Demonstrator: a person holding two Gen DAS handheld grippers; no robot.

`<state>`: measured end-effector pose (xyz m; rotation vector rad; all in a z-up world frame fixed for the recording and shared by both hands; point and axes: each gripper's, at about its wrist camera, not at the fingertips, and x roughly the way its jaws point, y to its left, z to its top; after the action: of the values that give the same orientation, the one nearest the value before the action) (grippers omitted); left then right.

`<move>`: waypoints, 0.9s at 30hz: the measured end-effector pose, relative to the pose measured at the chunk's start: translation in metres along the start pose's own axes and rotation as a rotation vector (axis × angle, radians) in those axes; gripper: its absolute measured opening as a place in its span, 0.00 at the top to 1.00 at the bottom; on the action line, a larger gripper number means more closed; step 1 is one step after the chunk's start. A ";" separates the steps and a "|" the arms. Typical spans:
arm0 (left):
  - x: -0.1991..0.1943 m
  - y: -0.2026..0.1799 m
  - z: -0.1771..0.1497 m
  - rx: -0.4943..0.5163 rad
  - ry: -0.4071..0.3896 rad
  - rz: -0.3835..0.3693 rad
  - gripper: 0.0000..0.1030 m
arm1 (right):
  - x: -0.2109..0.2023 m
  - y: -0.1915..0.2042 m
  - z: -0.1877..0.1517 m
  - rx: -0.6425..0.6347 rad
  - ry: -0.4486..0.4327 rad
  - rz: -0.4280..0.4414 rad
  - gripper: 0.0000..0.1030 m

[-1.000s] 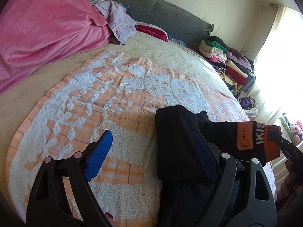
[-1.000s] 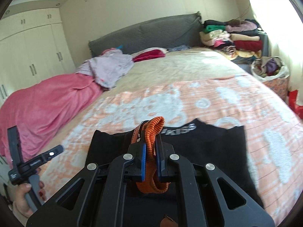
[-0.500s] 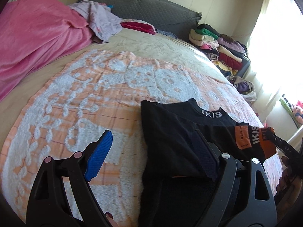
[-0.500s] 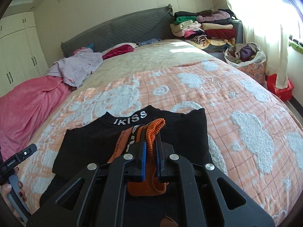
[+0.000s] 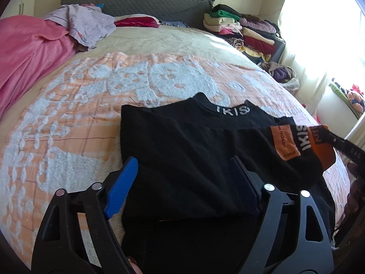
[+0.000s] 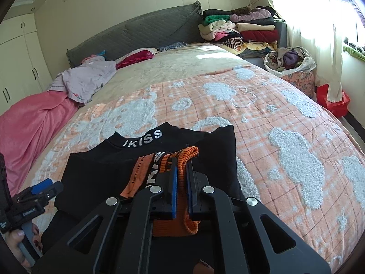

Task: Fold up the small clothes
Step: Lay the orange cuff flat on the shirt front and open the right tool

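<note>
A small black sweater [image 5: 182,150] with white letters on its collar lies on the orange and white bedspread [image 5: 68,118]. It also shows in the right wrist view [image 6: 102,166]. My left gripper [image 5: 184,182] is open, its jaws wide apart over the sweater's folded left part. My right gripper [image 6: 181,178] is shut on the sweater's orange ribbed cuff [image 6: 184,157] and holds the sleeve across the body. The cuff also shows in the left wrist view [image 5: 319,146].
A pink blanket [image 5: 27,54] and a lilac garment [image 5: 86,25] lie at the bed's far left. Stacked folded clothes [image 6: 239,29] stand beside the headboard at right, with a bag of clothes [image 6: 289,61] and a red box [image 6: 335,100] below the window.
My right gripper carried the orange cuff and sleeve down and across the sweater's body. The left gripper stayed open and came over the sweater, and its view turned right along the bed.
</note>
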<state>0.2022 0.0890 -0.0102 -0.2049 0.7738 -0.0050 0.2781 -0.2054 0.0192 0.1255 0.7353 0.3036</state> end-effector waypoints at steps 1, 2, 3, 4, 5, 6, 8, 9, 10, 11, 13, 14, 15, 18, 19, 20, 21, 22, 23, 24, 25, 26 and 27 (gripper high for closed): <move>0.003 -0.002 -0.001 0.007 0.010 -0.001 0.36 | 0.001 -0.001 0.000 0.004 0.005 -0.002 0.94; 0.006 -0.003 -0.002 0.013 0.018 -0.002 0.38 | 0.001 -0.003 0.000 0.010 0.007 -0.003 0.94; 0.007 -0.003 -0.003 0.015 0.021 -0.002 0.42 | 0.001 -0.003 0.000 0.014 0.009 -0.002 0.93; 0.008 -0.004 -0.003 0.016 0.026 -0.005 0.44 | 0.002 -0.005 -0.001 0.017 0.010 -0.006 0.91; 0.009 -0.004 -0.003 0.017 0.031 -0.009 0.46 | 0.002 -0.006 -0.002 0.019 0.009 -0.018 0.91; 0.010 -0.004 -0.004 0.018 0.032 -0.011 0.48 | 0.001 -0.007 -0.003 0.018 0.003 -0.038 0.91; 0.011 -0.005 -0.005 0.021 0.036 -0.013 0.49 | -0.002 -0.008 -0.005 0.015 -0.013 -0.065 0.91; 0.011 -0.005 -0.005 0.023 0.038 -0.015 0.49 | -0.003 -0.009 -0.006 0.015 -0.016 -0.070 0.91; 0.012 -0.006 -0.005 0.025 0.041 -0.015 0.49 | -0.005 -0.009 -0.007 0.014 -0.015 -0.064 0.91; 0.012 -0.006 -0.005 0.027 0.044 -0.013 0.49 | -0.005 -0.008 -0.007 0.011 -0.012 -0.056 0.90; 0.014 -0.008 -0.006 0.035 0.055 -0.012 0.49 | -0.004 -0.001 -0.009 -0.013 -0.003 -0.041 0.86; 0.016 -0.008 -0.007 0.039 0.065 -0.010 0.49 | -0.003 0.004 -0.010 -0.032 0.005 -0.031 0.83; 0.019 -0.008 -0.008 0.041 0.083 -0.005 0.49 | -0.001 0.010 -0.012 -0.053 0.014 -0.020 0.83; 0.034 -0.003 -0.014 0.030 0.154 -0.002 0.49 | 0.013 0.035 -0.019 -0.120 0.068 0.022 0.82; 0.035 0.000 -0.015 0.019 0.160 -0.008 0.49 | 0.019 0.042 -0.022 -0.138 0.094 0.038 0.82; 0.035 0.002 -0.016 0.009 0.163 -0.015 0.49 | 0.026 0.051 -0.026 -0.157 0.124 0.050 0.81; 0.035 0.003 -0.017 0.009 0.164 -0.017 0.49 | 0.030 0.057 -0.029 -0.168 0.137 0.055 0.81; 0.035 0.003 -0.017 0.011 0.165 -0.018 0.49 | 0.034 0.062 -0.032 -0.183 0.151 0.063 0.81; 0.034 0.003 -0.017 0.012 0.166 -0.019 0.49 | 0.039 0.069 -0.036 -0.202 0.167 0.069 0.81; 0.034 0.004 -0.018 0.011 0.165 -0.021 0.49 | 0.042 0.073 -0.038 -0.212 0.177 0.065 0.80; 0.035 0.004 -0.018 0.010 0.164 -0.022 0.49 | 0.047 0.075 -0.040 -0.218 0.190 0.066 0.79; 0.034 0.004 -0.018 0.012 0.164 -0.021 0.49 | 0.049 0.077 -0.042 -0.219 0.200 0.066 0.79; 0.034 0.003 -0.018 0.014 0.164 -0.020 0.49 | 0.053 0.077 -0.044 -0.218 0.212 0.056 0.79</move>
<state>0.2136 0.0862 -0.0473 -0.2006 0.9350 -0.0466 0.2676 -0.1155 -0.0303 -0.0941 0.9044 0.4526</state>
